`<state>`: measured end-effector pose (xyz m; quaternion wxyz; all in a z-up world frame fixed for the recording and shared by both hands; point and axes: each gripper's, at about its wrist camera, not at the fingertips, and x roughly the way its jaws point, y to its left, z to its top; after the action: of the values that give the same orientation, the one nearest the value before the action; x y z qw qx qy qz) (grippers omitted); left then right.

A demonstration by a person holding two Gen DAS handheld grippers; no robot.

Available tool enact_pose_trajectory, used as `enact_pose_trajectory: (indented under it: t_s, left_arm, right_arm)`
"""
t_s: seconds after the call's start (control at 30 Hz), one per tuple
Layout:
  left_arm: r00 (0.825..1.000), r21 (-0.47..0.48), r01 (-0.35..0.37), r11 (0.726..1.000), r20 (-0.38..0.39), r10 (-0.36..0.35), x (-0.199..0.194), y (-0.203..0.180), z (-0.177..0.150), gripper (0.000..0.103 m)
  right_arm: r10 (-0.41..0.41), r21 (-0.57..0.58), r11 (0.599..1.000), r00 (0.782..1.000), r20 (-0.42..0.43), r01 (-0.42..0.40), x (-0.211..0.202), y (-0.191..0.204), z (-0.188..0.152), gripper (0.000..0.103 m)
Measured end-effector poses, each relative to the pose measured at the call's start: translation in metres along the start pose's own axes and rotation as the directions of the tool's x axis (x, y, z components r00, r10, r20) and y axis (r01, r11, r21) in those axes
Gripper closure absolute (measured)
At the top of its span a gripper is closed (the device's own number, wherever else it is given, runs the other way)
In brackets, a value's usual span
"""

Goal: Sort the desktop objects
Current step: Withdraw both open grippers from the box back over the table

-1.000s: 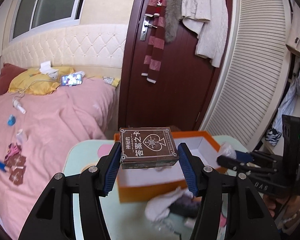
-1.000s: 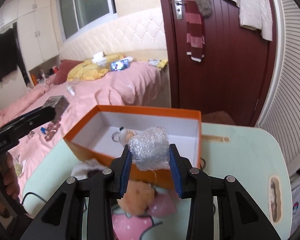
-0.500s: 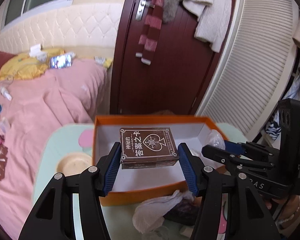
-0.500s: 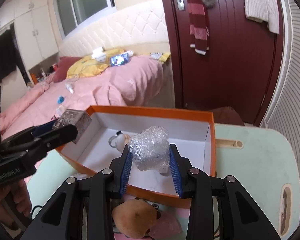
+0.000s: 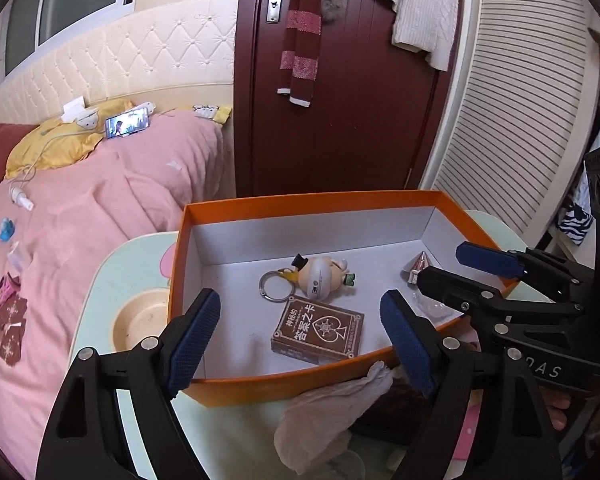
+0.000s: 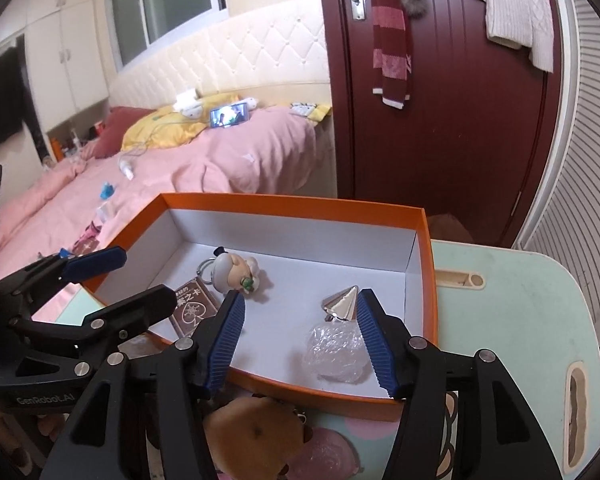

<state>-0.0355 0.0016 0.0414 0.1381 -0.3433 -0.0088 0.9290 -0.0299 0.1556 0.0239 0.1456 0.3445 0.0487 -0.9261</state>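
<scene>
A pink-covered bed (image 5: 100,208) is filling the left of both views, with a lit phone (image 5: 127,126) propped against a yellow pillow (image 5: 56,148) near its head; a dark red door (image 5: 340,100) is standing behind the table, a striped scarf (image 5: 300,28) and a cream knit sweater (image 5: 420,4) hanging over its top; a pale green table (image 6: 512,312) is carrying an open orange box (image 5: 300,205) with a white inside, sitting squarely in front of both tools; the left gripper (image 5: 300,332) is hanging over the near wall of the box with its blue-padded jaws spread wide and nothing between them; the right gripper (image 6: 300,340) is likewise standing spread at the box's right near corner, gripping nothing, its right pad just beside the silver cone; a brown card deck box (image 5: 318,330) is lying flat on the box floor near the front wall, between the left jaws in that view; a crumpled white plastic bag (image 5: 324,420) is lying on the table in front of the box beside a tan plush toy (image 6: 256,436); a wad of clear bubble wrap (image 6: 338,354) is resting on the box floor at the near right corner, with a silver cone (image 6: 342,302) just behind it; a small doll keychain (image 5: 316,276) with a metal ring is lying on the floor behind the cards.
</scene>
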Motion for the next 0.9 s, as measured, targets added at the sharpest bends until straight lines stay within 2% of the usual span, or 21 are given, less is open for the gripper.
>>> enact_pose_trajectory:
  t_s: [0.13,0.27,0.33,0.5,0.7,0.9]
  left_arm:
    - [1.0,-0.024,0.012,1.0,0.005,-0.012,-0.001,0.001,0.001,0.02]
    - [0.995,-0.093,0.083,0.992,0.056,-0.078,-0.019,0.01,0.007,0.02]
    - [0.993,-0.104,0.082,0.991,0.093,-0.072,-0.034,0.014,0.013,0.02]
    - [0.992,-0.098,0.054,0.994,0.12,-0.042,-0.066,0.019,0.016,0.02]
    - [0.997,-0.069,0.007,0.998,0.074,-0.002,-0.085,0.017,-0.008,0.02]
    - [1.0,-0.128,0.013,0.992,-0.02,-0.015,-0.09,0.017,-0.049,0.02]
  right_arm:
    - [-0.007,-0.004,1.0,1.0,0.026,0.007,-0.002,0.0,-0.001,0.044]
    - [-0.003,0.009,1.0,1.0,0.019,0.002,-0.003,0.0,0.001,0.042]
    - [0.022,0.035,0.999,1.0,0.022,-0.023,-0.009,-0.003,0.005,0.042]
    - [0.011,0.042,0.999,0.998,0.061,-0.014,-0.037,-0.002,0.008,0.042]
    - [-0.043,0.018,0.999,0.996,0.077,0.041,-0.071,-0.001,-0.014,0.033]
    - [-0.067,0.052,0.996,0.998,-0.015,0.068,-0.085,-0.012,-0.051,0.033]
